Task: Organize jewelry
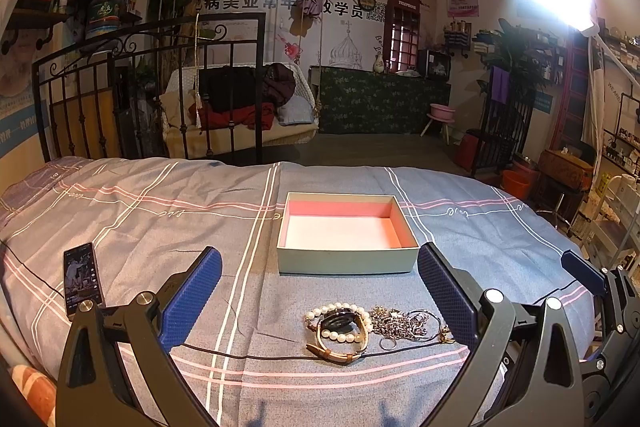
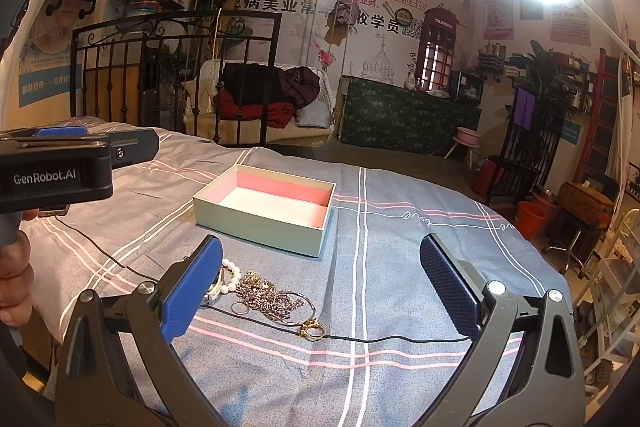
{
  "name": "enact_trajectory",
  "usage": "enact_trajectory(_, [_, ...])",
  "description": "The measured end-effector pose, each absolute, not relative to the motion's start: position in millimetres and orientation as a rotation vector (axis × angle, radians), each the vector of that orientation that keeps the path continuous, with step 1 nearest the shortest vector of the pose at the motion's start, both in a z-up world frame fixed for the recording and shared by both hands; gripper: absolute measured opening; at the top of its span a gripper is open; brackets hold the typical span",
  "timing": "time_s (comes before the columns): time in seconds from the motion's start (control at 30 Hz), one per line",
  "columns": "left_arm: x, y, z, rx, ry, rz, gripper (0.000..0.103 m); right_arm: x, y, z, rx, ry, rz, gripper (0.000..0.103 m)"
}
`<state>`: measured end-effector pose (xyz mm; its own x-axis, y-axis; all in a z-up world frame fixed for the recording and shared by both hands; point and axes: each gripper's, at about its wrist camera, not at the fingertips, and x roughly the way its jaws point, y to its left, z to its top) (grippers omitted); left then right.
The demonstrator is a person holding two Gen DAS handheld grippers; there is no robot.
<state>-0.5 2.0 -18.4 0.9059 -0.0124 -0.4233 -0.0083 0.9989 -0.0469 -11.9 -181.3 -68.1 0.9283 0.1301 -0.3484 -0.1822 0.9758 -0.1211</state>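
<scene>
- Left wrist view: the left gripper [image 1: 320,283] hangs with its blue-padded fingers [image 1: 192,295] spread wide and holding nothing, low over a plaid bedsheet [image 1: 160,211].
- Lower centre of the frame, between those fingers, lies the jewelry pile: a pearl bracelet [image 1: 340,321], a tan-strapped watch [image 1: 340,339] lying across it, a tangle of silver chains [image 1: 404,323] just to the right, and a small ring [image 1: 387,343] at the tangle's near edge.
- An open box [image 1: 344,263] with a pink lining sits empty at mid-frame, beyond the pile; a phone [image 1: 82,277] rests at lower left, and a thin black cable [image 1: 260,354] runs along the pile's near edge.
- At the right edge, part of the right gripper [image 1: 584,273] shows.
- Right wrist view: the right gripper [image 2: 320,279] is likewise released, jaws wide and bare, with the box [image 2: 260,223] at upper centre-left.
- The chains [image 2: 272,297] and pearls [image 2: 232,277] sit lower left beside the left finger; a gold piece [image 2: 311,329], possibly a ring though too small to tell, lies near the cable [image 2: 400,340].
- The left gripper's body [image 2: 56,171] fills the left edge.
- Risk, as a judgement: pinching the knotted chains could drag neighbouring pieces or snag the cable, and the watch may pull the pearls with it.
</scene>
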Motion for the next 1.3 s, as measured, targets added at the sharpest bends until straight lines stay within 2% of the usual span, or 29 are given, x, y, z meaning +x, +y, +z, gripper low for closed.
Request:
enact_trajectory(1.1, [11,9,-33,-0.054,0.508,-0.006,0.097,4,-174,-81,-0.163,0.406,0.179,0.098])
enact_trajectory(1.3, [22,20,-54,-0.081,0.632,-0.026,0.097,23,-171,-92,-0.186,0.542,0.213,0.097])
